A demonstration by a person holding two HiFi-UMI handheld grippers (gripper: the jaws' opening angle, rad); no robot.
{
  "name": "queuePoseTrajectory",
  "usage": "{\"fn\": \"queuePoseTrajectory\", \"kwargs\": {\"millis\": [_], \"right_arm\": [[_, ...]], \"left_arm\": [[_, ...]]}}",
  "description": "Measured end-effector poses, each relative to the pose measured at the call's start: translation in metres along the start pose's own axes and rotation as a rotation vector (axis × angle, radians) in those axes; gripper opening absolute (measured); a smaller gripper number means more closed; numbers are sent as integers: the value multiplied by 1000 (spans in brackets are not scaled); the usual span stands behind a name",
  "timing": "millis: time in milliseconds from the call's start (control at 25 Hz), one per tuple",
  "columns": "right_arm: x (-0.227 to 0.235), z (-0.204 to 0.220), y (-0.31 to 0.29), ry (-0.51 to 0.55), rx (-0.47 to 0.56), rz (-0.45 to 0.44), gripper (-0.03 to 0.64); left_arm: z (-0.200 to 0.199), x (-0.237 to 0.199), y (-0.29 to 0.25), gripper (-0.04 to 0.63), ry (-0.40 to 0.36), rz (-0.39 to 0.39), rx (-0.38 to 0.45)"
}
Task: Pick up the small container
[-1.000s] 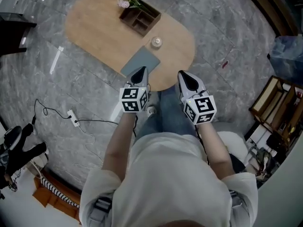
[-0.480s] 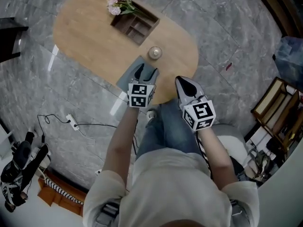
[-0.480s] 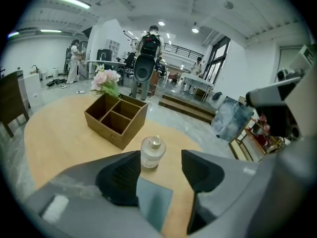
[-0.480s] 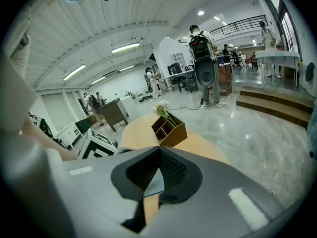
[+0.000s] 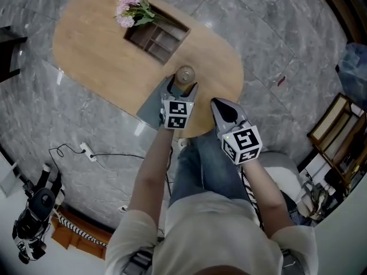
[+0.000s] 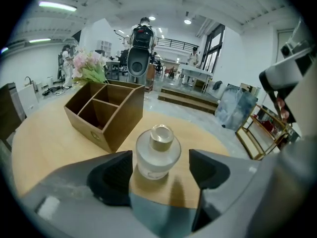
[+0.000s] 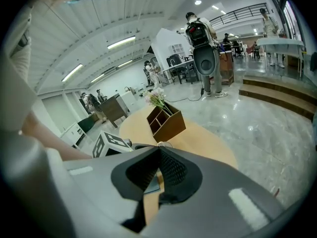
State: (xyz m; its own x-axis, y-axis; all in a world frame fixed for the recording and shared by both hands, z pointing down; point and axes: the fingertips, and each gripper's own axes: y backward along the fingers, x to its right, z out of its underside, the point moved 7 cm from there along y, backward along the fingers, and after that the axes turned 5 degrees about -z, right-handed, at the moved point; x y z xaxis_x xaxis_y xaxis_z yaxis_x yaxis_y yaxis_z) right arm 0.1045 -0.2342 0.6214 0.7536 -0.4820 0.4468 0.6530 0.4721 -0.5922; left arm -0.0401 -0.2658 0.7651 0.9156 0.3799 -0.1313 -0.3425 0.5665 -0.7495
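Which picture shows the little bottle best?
The left gripper view: the little bottle sits close, whole and sharp. The head view shows the bottle tiny from above; the right gripper view shows barely its top edge.

My left gripper tilts down, its jaws just opened wide, the small container between them; my right gripper is closed.

Right gripper view: the right gripper blocks most of the tabletop with its own body. The small container shows only as a rim sliver above it, and the grey mat only as a strip through the gap. Left gripper view: stamp on the wooden organizer too small to read; mat cut off below. Head view: the tabletop's near edge is partly behind the right gripper, probably the mat's near corner too.
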Motion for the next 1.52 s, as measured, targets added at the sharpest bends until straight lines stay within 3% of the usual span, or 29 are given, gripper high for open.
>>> {"fn": "queuePoseTrajectory", "kwargs": {"millis": [640,960,1280,1520], "right_arm": [[41,14,-19,-92,-30,14,0],[44,15,-19,-106,-27,23,0],[35,9,-6,-93,-13,10,0],[23,7,7,-83,16,44,0]], "left_arm": [[3,0,-63,370,-115,-53,-63],[6,-2,-64,342,-137,-91,-70],[-2,7,-45,342,-139,-37,-65],[-9,16,-10,344,-97,-25,-50]]}}
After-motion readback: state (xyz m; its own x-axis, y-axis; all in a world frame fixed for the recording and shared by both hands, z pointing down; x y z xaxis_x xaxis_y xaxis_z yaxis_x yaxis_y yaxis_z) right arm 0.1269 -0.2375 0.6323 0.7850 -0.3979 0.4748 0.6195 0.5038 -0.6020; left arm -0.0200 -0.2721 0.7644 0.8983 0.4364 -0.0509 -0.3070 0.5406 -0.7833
